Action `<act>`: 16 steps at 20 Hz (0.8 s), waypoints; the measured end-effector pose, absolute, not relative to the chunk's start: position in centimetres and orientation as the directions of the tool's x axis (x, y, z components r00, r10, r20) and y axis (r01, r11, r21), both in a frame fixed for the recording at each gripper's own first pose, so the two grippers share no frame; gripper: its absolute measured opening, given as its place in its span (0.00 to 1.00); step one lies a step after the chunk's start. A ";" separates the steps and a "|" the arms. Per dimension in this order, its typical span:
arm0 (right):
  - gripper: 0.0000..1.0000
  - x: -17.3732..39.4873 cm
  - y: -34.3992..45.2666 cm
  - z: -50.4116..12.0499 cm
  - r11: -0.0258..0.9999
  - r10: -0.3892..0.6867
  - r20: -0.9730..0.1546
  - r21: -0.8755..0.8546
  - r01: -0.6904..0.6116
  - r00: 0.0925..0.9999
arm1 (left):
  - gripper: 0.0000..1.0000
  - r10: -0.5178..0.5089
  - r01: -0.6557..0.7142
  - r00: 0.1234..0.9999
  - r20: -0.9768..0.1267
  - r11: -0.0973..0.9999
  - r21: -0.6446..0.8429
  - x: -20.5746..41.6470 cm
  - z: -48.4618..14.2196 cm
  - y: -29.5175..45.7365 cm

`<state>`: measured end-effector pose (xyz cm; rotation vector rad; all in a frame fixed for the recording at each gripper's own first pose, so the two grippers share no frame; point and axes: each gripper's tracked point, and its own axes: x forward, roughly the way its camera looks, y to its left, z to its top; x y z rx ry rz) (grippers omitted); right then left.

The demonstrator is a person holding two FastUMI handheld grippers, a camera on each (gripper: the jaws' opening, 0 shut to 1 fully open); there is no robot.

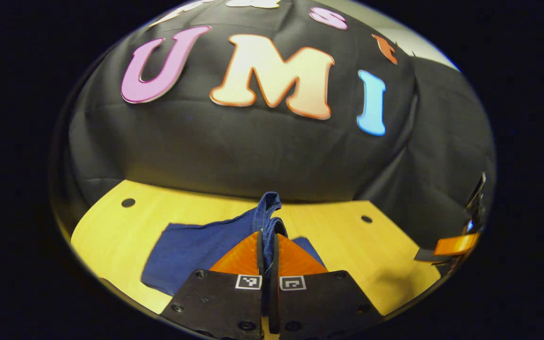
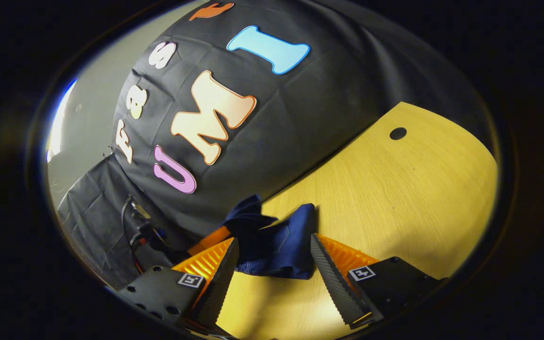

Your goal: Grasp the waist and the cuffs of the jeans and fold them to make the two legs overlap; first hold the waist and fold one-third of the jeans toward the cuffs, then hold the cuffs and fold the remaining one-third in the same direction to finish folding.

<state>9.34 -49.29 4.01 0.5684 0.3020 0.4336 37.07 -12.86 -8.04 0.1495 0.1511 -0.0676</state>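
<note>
Denim jeans [image 1: 191, 248] bunch, pinched by left hand-held gripper [image 1: 267, 243].

A: Where does the left gripper view look from?

B: Low over the table [image 1: 395, 255], level, facing the booth wall, very near the jeans [image 1: 191, 250] bunched between its jaws.

A: And the right gripper view?

B: Tilted, slightly higher, with the jeans [image 2: 281, 245] just ahead of its jaws. Both share table, jeans and wall; the edges are probably too warped to judge.
</note>
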 end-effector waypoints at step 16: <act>0.95 4.9 -47.0 4.7 0.772 0.444 -0.140 0.561 -0.298 0.885 | 0.93 -0.029 0.090 0.969 -0.243 0.966 0.244 28.3 -10.5 -13.5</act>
